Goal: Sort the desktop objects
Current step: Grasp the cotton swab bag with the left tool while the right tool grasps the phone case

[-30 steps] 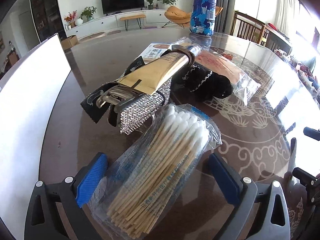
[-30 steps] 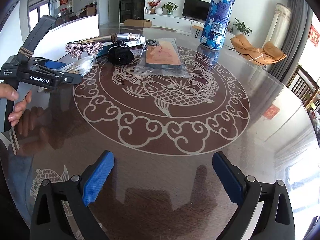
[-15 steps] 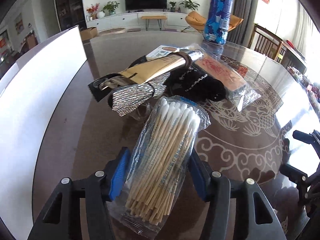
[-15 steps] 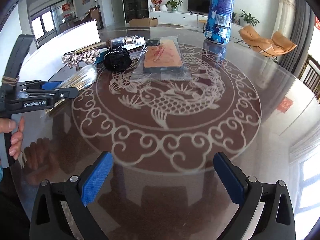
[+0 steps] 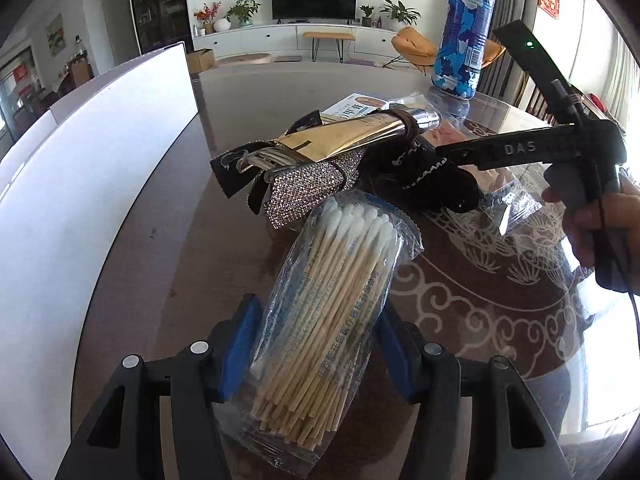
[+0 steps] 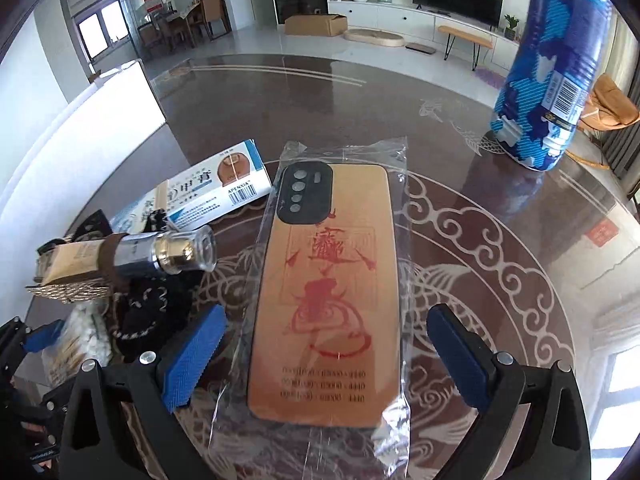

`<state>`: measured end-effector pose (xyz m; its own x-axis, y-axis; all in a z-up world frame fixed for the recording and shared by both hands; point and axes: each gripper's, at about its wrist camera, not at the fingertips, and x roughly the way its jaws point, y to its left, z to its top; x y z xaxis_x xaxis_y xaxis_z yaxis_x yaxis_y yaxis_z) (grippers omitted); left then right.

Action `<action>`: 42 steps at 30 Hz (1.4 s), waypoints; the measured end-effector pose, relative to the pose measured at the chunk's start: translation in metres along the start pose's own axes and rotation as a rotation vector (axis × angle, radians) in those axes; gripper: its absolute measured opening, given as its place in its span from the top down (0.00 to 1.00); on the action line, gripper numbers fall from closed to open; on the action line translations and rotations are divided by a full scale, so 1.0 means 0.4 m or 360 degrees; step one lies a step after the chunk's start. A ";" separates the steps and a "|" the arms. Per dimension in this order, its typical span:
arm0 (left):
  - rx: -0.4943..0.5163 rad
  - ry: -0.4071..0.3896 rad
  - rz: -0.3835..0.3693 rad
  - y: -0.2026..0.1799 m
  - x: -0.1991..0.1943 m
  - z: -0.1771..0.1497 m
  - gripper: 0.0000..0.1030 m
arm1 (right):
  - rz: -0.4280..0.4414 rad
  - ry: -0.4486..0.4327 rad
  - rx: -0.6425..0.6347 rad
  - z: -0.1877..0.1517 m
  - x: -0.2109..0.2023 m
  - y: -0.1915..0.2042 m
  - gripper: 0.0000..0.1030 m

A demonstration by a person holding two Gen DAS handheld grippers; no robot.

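Observation:
My left gripper (image 5: 316,344) is shut on a clear bag of cotton swabs (image 5: 340,304), its blue pads pressed on both sides. Beyond it lie a gold tube (image 5: 352,136), a rhinestone bow (image 5: 308,188) and a black fabric piece (image 5: 432,180). My right gripper (image 6: 324,356) is open, its pads on either side of an orange phone case in a clear bag (image 6: 328,280) on the table. The right gripper's body also shows in the left wrist view (image 5: 532,148), over the black fabric piece. The gold tube's cap (image 6: 184,252) is left of the phone case.
A blue patterned bottle (image 6: 548,68) stands at the far right of the round glass table (image 6: 500,264). A white and blue box (image 6: 208,196) lies behind the tube. A white board (image 5: 80,184) runs along the table's left side.
My left gripper closed on the cotton swab bag and lifted it slightly. My right gripper moved forward to the phone case, which now lies between its open fingers.

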<state>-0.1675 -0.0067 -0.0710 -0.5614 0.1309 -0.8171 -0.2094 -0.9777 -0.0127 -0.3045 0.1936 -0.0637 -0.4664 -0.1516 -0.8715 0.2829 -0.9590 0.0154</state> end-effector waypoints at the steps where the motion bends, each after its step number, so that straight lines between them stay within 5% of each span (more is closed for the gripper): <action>1: 0.0002 -0.0001 0.0001 -0.001 0.000 0.001 0.44 | -0.0016 0.0009 0.0001 0.002 0.011 0.003 0.02; 3: 0.0003 -0.0003 0.0004 -0.002 0.001 0.000 0.44 | -0.0039 -0.0015 0.0008 0.001 0.011 0.006 0.03; 6: 0.0006 -0.0008 0.0007 -0.004 0.001 -0.001 0.44 | -0.0071 -0.0084 0.0063 -0.019 -0.015 -0.011 0.27; 10: 0.0015 -0.0005 0.0012 -0.015 -0.009 -0.017 0.44 | -0.0099 -0.0068 0.0102 -0.067 -0.047 -0.039 0.27; 21: 0.0025 -0.0009 -0.0017 -0.178 -0.088 -0.133 0.39 | -0.0215 -0.0211 0.0265 -0.556 -0.320 -0.070 0.25; 22: 0.0047 -0.0015 0.0014 -0.194 -0.083 -0.133 0.34 | -0.0216 -0.0210 0.0259 -0.562 -0.325 -0.065 0.19; 24: 0.0019 -0.0002 0.0016 -0.203 -0.068 -0.130 0.03 | -0.0214 -0.0188 0.0277 -0.569 -0.329 -0.068 0.06; 25: 0.0022 0.0015 0.0036 -0.205 -0.062 -0.128 0.00 | -0.0215 -0.0179 0.0294 -0.572 -0.329 -0.073 0.04; 42: 0.0015 0.0011 0.0024 -0.198 -0.031 -0.091 0.00 | -0.0238 -0.0146 0.0317 -0.565 -0.309 -0.072 0.00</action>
<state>-0.1147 0.0632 -0.0811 -0.5591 0.1147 -0.8211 -0.2083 -0.9780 0.0053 -0.0654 0.2939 -0.0672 -0.5674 -0.0173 -0.8233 0.0388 -0.9992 -0.0057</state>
